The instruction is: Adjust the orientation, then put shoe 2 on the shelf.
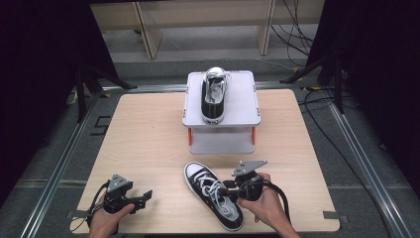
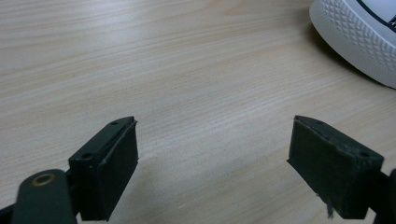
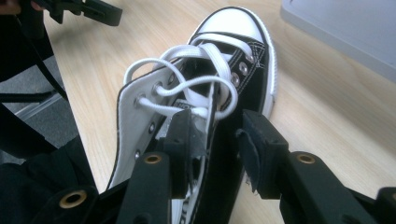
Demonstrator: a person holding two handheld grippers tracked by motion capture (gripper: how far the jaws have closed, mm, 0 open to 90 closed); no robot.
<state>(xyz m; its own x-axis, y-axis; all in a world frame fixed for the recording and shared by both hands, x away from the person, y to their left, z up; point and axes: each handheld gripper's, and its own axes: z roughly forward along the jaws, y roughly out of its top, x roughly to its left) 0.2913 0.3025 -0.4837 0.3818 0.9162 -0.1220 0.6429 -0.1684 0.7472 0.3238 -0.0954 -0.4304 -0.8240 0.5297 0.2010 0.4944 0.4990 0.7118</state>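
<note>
Near shoe: a black low sneaker with white toe cap and white laces (image 1: 214,194) lies on the wooden counter (image 1: 148,144) at the person's edge, toe pointing away and slightly left, heel toward the person.
Laces: loose white loops (image 3: 187,79) lie over the tongue, not tied flat.
Right claw: the right claw (image 3: 217,144) sits at the shoe's opening, its jaws partly apart with the side wall of the shoe's collar between them; one jaw is inside the shoe by the tongue, the other outside the black canvas. Whether the pads press on the canvas cannot be told.
Right hand: the hand (image 1: 265,201) holds that claw just right of the shoe.
Left claw: the left claw (image 2: 212,149) is wide apart with nothing between its jaws, low over bare wood.
Left hand: the hand (image 1: 106,220) rests at the counter's near left corner, well apart from the near shoe.
Second shoe: a matching black sneaker (image 1: 214,96) stands on a grey raised stand (image 1: 242,99) at the far middle of the counter, toe pointing away.
Shoe edge: the white rubber toe edge (image 2: 359,37) shows at the upper right of the left gripper view.
</note>
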